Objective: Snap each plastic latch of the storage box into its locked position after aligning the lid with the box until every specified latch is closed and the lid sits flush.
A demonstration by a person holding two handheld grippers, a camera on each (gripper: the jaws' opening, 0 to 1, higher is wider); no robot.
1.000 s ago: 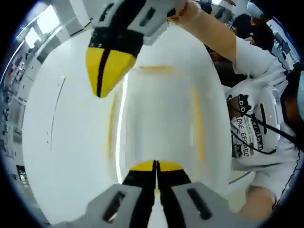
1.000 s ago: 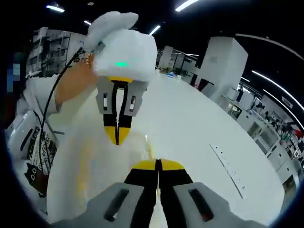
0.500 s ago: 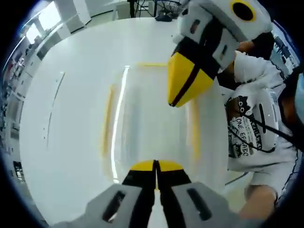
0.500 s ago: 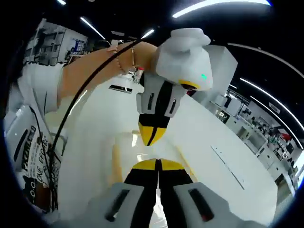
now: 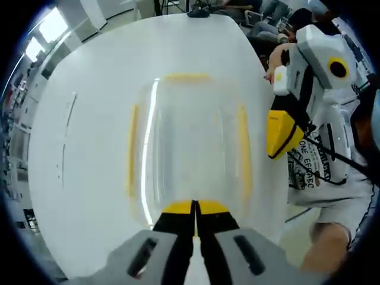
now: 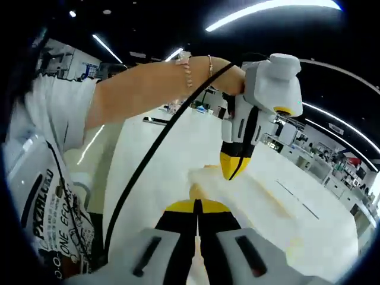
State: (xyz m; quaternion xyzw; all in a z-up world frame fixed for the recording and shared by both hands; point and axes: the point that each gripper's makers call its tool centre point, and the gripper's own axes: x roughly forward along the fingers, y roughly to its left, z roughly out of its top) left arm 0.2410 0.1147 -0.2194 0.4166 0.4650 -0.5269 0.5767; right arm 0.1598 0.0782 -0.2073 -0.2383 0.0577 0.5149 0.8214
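At the bottom centre, the right gripper (image 6: 196, 209) is seen with jaws closed. Above it, the left gripper (image 6: 233, 168), jaws together, is held over the storage box (image 6: 249, 193) on the white table (image 6: 160, 172).

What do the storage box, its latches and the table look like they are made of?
Storage box: likely clear glossy plastic; the white table shows through it and a bright streak of light runs along it. Latches: opaque yellow, probably plastic, though blurred here. Table: smooth white top with a slight sheen; material uncertain, perhaps laminate.
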